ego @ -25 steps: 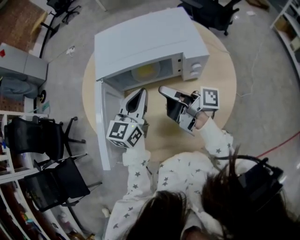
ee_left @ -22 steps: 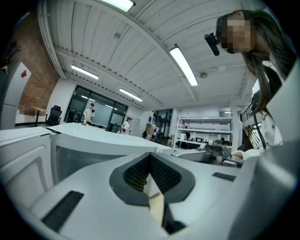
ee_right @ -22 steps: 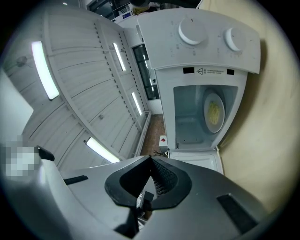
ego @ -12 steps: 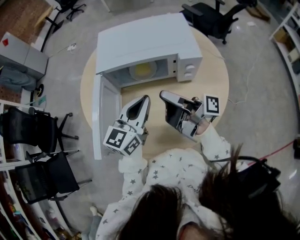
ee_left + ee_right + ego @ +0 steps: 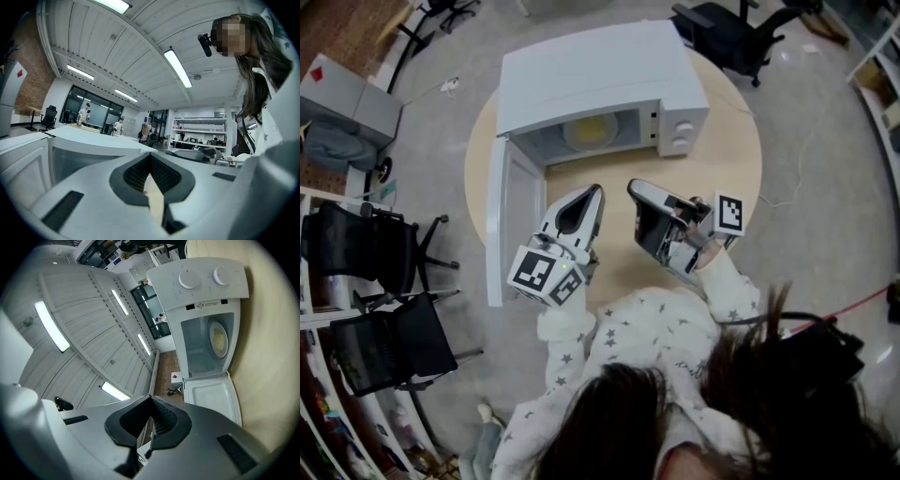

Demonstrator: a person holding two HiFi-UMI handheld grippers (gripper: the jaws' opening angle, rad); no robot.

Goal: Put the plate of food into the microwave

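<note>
The white microwave [image 5: 600,75] stands at the back of the round wooden table [image 5: 727,178], its door [image 5: 508,220] swung open to the left. Inside it rests the plate of yellow food [image 5: 589,131], which the right gripper view also shows in the cavity [image 5: 218,339]. My left gripper [image 5: 594,194] is shut and empty, hovering in front of the opening. My right gripper [image 5: 632,187] is shut too, tilted on its side beside the left one. Neither touches the microwave.
Black office chairs [image 5: 370,258] stand left of the table and another [image 5: 727,33] behind it. A grey cabinet [image 5: 347,94] sits at far left. A cable [image 5: 792,159] runs over the floor on the right.
Both grippers have stayed shut in front of the microwave and drifted only slightly. The view shifted a little; the plate remains inside and the door stays open.
</note>
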